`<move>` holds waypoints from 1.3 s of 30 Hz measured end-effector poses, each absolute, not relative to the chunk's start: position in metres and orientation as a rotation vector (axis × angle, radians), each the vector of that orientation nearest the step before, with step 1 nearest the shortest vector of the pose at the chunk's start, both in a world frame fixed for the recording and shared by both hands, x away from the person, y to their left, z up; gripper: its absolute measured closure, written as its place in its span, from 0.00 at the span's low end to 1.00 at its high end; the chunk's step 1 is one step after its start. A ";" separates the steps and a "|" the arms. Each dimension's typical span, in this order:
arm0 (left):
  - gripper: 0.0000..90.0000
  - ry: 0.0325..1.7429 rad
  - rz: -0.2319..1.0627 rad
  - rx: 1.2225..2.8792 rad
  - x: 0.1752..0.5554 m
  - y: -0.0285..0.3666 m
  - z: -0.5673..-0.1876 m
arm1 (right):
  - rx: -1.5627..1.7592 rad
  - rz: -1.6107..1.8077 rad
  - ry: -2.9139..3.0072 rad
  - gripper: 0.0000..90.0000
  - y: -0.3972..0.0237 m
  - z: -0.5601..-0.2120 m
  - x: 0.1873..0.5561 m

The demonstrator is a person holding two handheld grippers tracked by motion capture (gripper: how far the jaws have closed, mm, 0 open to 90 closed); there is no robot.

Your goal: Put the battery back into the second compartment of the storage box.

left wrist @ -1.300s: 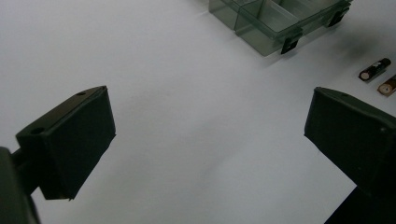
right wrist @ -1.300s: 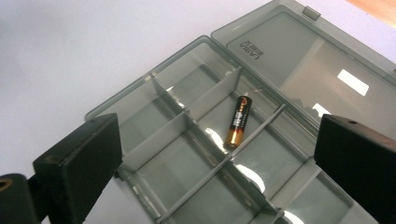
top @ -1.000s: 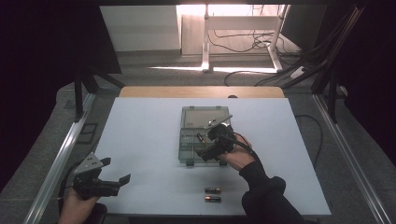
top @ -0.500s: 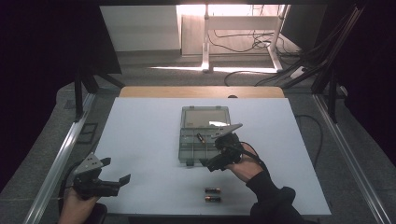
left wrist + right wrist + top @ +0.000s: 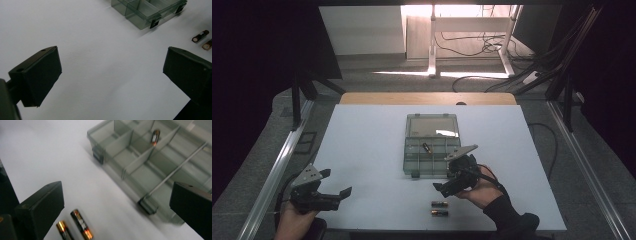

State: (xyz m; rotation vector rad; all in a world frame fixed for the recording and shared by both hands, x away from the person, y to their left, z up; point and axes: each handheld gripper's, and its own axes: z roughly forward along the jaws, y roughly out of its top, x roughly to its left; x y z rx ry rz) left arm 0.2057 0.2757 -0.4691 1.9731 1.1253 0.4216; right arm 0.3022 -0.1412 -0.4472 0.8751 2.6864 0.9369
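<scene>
A clear compartment box [image 5: 418, 165] lies open mid-table with one AA battery [image 5: 426, 147] in a middle compartment. Two more batteries [image 5: 439, 204] lie side by side near the front edge. My right gripper [image 5: 443, 189] hovers open just in front of the box, above those batteries. In the right gripper view its jaws [image 5: 117, 210] stand wide apart and empty, with the two batteries [image 5: 81, 223] low between them, the box [image 5: 117, 145] ahead and the stored battery [image 5: 155, 137] in it. My left gripper [image 5: 336, 183] rests open at the front left, empty [image 5: 112, 75].
The box's lid [image 5: 432, 125] lies folded back toward the far side. The white table [image 5: 362, 145] ends at a wooden strip at the back. Metal rails [image 5: 277, 170] run along both sides. The left gripper view catches the box's corner [image 5: 147, 12] and both batteries [image 5: 200, 36].
My right gripper has drawn back from over the box toward the front edge, nearer the two loose batteries. The left gripper has stayed put.
</scene>
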 end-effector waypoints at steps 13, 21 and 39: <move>0.02 1.126 0.423 1.976 0.206 0.275 -0.469 | 0.825 0.843 2.767 0.26 -0.142 -0.467 0.278; 0.02 1.126 0.423 1.979 0.206 0.275 -0.469 | 0.760 0.787 2.833 0.50 -0.136 -0.488 0.271; 0.02 1.121 0.425 1.985 0.206 0.275 -0.469 | 0.630 0.612 2.932 0.85 -0.121 -0.504 0.271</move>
